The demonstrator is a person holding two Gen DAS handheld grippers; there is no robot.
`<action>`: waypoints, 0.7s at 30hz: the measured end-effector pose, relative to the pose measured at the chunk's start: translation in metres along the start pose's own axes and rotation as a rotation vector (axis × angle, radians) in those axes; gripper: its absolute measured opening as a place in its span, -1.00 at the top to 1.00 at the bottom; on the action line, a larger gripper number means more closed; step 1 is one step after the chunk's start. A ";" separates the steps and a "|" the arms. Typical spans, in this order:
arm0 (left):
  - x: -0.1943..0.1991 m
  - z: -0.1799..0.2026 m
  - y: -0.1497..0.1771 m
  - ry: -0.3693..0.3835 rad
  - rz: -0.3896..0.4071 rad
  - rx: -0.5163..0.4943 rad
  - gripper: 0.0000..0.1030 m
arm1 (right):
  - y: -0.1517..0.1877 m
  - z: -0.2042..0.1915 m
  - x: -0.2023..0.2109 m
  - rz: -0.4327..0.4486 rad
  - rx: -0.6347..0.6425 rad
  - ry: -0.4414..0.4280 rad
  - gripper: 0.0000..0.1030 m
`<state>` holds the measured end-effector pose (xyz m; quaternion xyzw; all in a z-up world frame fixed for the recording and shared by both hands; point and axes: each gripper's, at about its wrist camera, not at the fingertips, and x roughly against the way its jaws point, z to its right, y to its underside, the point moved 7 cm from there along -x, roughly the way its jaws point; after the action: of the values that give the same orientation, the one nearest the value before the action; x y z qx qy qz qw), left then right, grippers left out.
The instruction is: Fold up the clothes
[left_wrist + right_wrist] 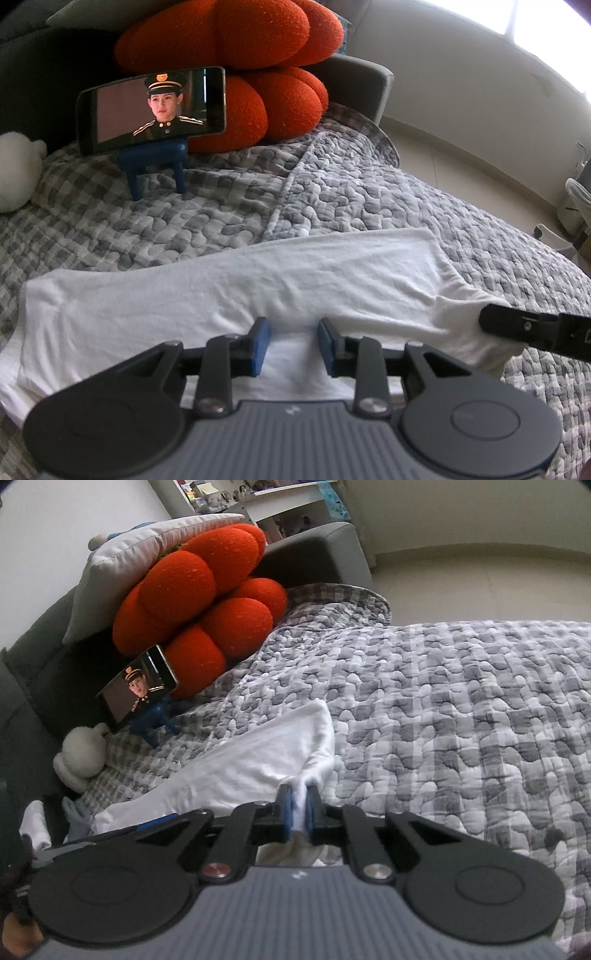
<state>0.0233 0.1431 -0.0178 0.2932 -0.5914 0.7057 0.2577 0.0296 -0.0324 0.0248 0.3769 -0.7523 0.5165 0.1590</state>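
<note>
grey checked quilt (pixel 461 709) under a white garment (pixel 229 291) — orange cushion (pixel 229 48) behind.

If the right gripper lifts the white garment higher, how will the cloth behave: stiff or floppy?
Probably floppy: the white garment already sags and wrinkles where the right gripper pinches its end. It looks thin and light, so it should lift easily. The rest would likely drag over the bumpy quilt rather than slide freely.

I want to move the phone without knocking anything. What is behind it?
Directly behind the phone sits the orange knotted cushion; whether they touch is unclear. A blue stand holds it. The stand's back is hidden.
</note>
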 end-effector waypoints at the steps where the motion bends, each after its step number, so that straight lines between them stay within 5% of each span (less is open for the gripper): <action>1: 0.000 0.000 0.000 0.001 -0.001 0.004 0.40 | 0.000 0.000 0.000 -0.002 0.000 0.006 0.80; 5: 0.000 -0.001 0.000 0.006 -0.005 0.026 0.37 | 0.002 -0.015 0.001 0.034 0.139 0.107 0.80; 12: 0.001 -0.012 -0.002 0.044 -0.018 0.111 0.35 | 0.019 -0.083 -0.004 0.136 0.455 0.074 0.79; 16: 0.005 -0.042 -0.006 0.123 -0.029 0.300 0.34 | 0.029 -0.099 -0.015 0.104 0.533 0.035 0.77; 21: 0.007 -0.056 -0.010 0.157 -0.018 0.373 0.28 | 0.028 -0.098 -0.012 0.097 0.540 -0.003 0.77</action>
<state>0.0196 0.2001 -0.0133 0.2850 -0.4259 0.8214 0.2504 0.0025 0.0655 0.0391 0.3699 -0.6046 0.7049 0.0268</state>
